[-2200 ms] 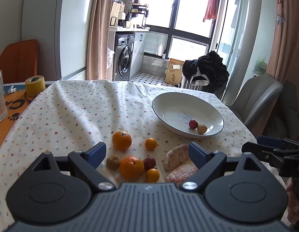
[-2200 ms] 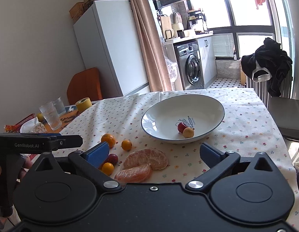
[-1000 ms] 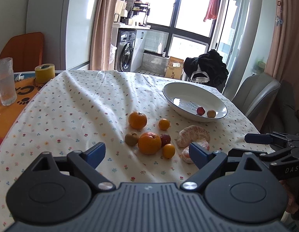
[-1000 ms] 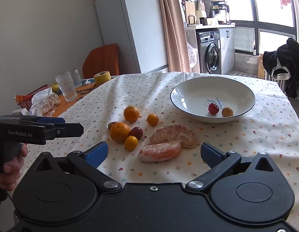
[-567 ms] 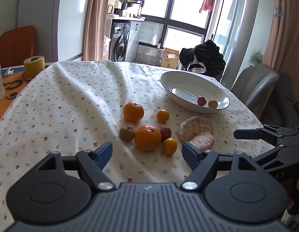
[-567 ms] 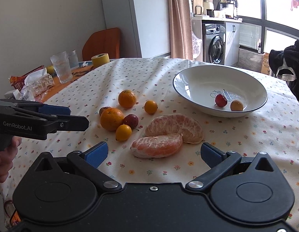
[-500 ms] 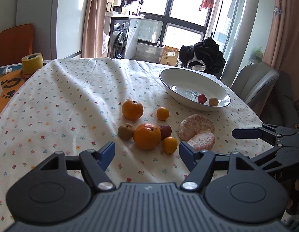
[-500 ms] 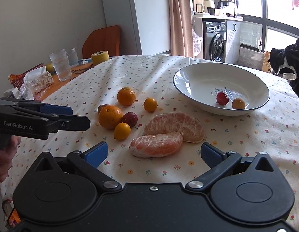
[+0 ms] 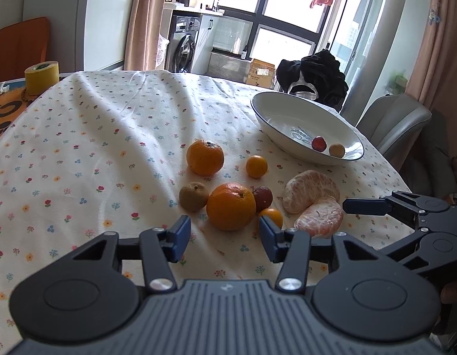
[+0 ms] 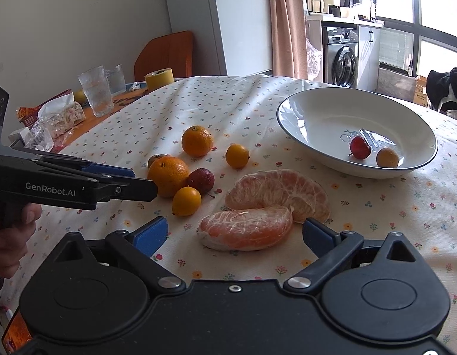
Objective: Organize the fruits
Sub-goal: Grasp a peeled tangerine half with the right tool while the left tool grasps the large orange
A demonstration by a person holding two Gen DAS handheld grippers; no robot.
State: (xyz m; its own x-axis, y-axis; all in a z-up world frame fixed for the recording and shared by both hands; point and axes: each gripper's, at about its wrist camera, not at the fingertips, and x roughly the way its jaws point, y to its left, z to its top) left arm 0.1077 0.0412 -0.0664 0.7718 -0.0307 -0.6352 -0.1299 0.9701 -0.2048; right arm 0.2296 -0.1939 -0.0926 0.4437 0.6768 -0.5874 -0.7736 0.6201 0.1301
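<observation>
A floral tablecloth (image 9: pixel 116 124) covers the table; behind it stand a washing machine (image 9: pixel 184 48), tall windows and curtains, with a grey chair (image 9: pixel 397 124) to the right. A yellow tape roll (image 9: pixel 41 77) and glasses (image 10: pixel 96 90) sit at the far left edge.

The white bowl (image 10: pixel 323 100) holds a red fruit (image 10: pixel 360 147) and a small yellow one (image 10: pixel 387 157), just beside each other. On the cloth in front of it lie two peeled citrus halves (image 10: pixel 270 204), touching, their long axes running roughly left to right across my right view, the near one curved side toward me. Left of them cluster a big orange (image 9: pixel 231 206), a second orange (image 9: pixel 204 156) farther back, a brown fruit (image 9: pixel 194 196), a dark red fruit (image 9: pixel 262 198) and two kumquats (image 9: pixel 256 166), one of them nearly hidden behind my left finger.

My left gripper (image 9: pixel 222 235) is partly open, empty, its pads framing the big orange without touching it. My right gripper (image 10: pixel 234 230) is wide open, empty, its pads either side of the near citrus half.
</observation>
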